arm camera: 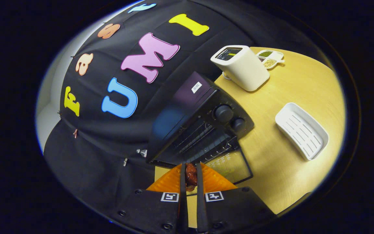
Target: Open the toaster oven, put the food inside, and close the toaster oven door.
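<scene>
The black toaster oven (pixel 193 123) stands on the wooden table with its glass door (pixel 230 165) folded down flat and its wire rack showing inside. My gripper (pixel 191 177) hovers just in front of the open mouth, tilted, with its orange fingers (pixel 170 182) shut on a reddish-brown piece of food (pixel 191 175). The food sits between the fingertips, right at the edge of the oven opening, above the lowered door.
A white pop-up toaster (pixel 242 66) stands behind the oven, with a small divided dish of beans (pixel 269 58) beyond it. A white ribbed tray (pixel 300 130) lies to the right of the oven. Bare wooden table (pixel 271 169) lies between them.
</scene>
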Available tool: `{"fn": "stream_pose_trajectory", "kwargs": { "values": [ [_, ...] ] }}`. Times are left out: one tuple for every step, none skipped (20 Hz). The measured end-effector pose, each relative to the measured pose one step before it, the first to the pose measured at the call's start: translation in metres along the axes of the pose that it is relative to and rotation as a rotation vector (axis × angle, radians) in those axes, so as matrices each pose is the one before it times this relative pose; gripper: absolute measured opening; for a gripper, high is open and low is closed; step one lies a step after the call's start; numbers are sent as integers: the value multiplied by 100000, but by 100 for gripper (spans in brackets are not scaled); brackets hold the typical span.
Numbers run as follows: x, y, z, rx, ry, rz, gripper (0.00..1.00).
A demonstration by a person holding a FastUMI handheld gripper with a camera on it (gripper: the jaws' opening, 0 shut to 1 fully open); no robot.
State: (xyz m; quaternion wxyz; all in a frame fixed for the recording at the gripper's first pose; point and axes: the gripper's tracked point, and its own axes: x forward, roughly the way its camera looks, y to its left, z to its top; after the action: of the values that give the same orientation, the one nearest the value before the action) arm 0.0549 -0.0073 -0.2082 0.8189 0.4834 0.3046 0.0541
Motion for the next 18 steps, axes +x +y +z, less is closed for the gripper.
{"fn": "stream_pose_trajectory", "kwargs": {
  "values": [
    [1178, 231, -164, -49, -597, 1307, 15],
    [1050, 284, -8, 329, -1324, 1300, 15],
    [1098, 162, 130, 862, -1630, 923, 15],
    [988, 98, 210, 1319, -1617, 550, 15],
    [961, -9, 175, 1727, -1793, 597, 15],
    [807, 36, 185, 1899, -1871, 690, 15],
    [992, -140, 291, 1989, -2007, 466, 15],
    [830, -291, 214, 2127, -1930, 240, 15],
    [801, -348, 98, 1989, -2012, 180, 15],
    [809, -335, 188, 2268, -2229, -485, 15],
    [685, -524, 35, 2933, -2478, -791, 15],
    [717, -442, -131, 3172, -2439, -470, 14],
    [657, -403, -316, 2426, -1222, -597, 15],
    [425, -272, -433, 1582, -380, -433, 15],
    [673, -197, -444, 1177, 401, -364, 15],
    [615, -201, -613, 1388, 1237, -616, 15],
    [439, -229, -578, -74, 1597, -567, 15],
    [234, -357, -432, -2382, 1199, -884, 15]
  ]
}}
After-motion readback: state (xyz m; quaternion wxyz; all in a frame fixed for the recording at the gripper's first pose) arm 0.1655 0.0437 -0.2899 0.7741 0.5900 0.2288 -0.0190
